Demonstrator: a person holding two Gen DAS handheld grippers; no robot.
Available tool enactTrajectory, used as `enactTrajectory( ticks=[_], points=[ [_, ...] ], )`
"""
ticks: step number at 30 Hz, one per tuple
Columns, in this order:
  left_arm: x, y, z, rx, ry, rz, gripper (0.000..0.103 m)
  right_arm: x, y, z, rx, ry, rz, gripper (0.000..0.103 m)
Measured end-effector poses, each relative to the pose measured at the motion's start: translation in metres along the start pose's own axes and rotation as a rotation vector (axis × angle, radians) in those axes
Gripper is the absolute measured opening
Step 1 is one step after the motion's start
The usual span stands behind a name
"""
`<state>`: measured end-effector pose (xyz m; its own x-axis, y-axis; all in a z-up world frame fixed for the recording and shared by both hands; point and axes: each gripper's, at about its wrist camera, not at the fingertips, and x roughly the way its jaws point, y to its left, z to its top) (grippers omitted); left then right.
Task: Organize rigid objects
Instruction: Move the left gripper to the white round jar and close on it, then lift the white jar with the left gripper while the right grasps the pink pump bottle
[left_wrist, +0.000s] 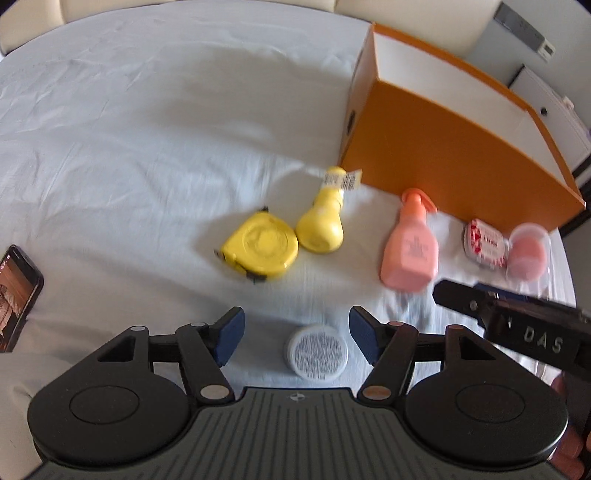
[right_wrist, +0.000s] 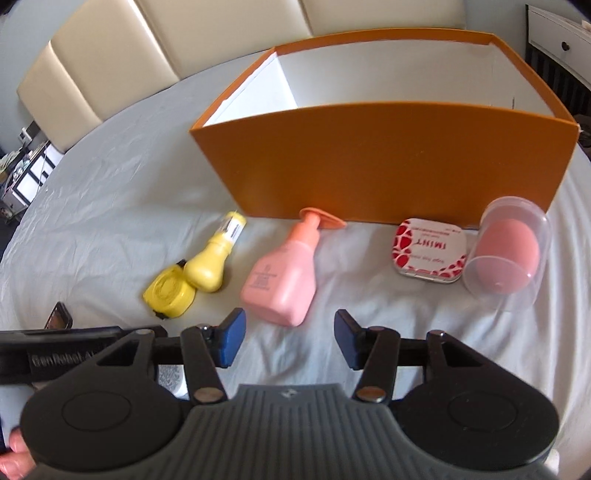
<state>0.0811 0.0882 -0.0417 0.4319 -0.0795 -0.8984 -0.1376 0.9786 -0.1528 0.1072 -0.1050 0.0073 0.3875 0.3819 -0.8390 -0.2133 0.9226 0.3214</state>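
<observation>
Nothing seems sorted yet; the part of the orange box (right_wrist: 384, 162) that shows is empty, well beyond both jaws. The left gripper (left_wrist: 295, 338) stands wide around the white jar (left_wrist: 317, 352), not pressing it; the right gripper (right_wrist: 288, 338) is open and empty, the pink bottle (right_wrist: 282, 278) just ahead.

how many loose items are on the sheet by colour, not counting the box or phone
yellow: 2, tape measure, bulb-shaped bottle
pink: 2, pump bottle, sponge in a clear case
red and white: 1, mint tin
white: 1, round jar
total: 6
</observation>
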Motion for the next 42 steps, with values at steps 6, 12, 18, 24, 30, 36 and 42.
enactTrajectory(
  ticks=[6,12,18,24,30,36,42],
  points=[
    [0.010,-0.012,-0.016,0.054,0.025,0.007,0.068,0.002,0.003,-0.003,-0.023,0.002,-0.012,0.053],
    [0.021,-0.014,-0.019,0.066,0.043,0.017,0.052,0.005,0.000,-0.004,-0.020,0.012,-0.013,0.053],
    [0.024,-0.018,-0.018,0.090,0.013,0.015,0.046,0.010,0.002,-0.004,-0.024,0.016,-0.006,0.054],
    [0.022,-0.020,-0.001,0.097,-0.045,0.042,0.046,0.018,0.003,0.007,-0.014,0.014,-0.004,0.056],
    [0.033,-0.006,0.002,0.058,-0.038,0.011,0.046,0.031,0.005,0.022,0.004,0.047,0.002,0.057],
    [0.042,0.000,0.000,0.037,-0.015,-0.007,0.047,0.051,0.005,0.033,0.065,0.114,-0.016,0.056],
    [0.043,0.005,0.000,0.007,-0.022,-0.035,0.046,0.066,0.015,0.034,0.034,0.135,-0.062,0.057]
  ],
)
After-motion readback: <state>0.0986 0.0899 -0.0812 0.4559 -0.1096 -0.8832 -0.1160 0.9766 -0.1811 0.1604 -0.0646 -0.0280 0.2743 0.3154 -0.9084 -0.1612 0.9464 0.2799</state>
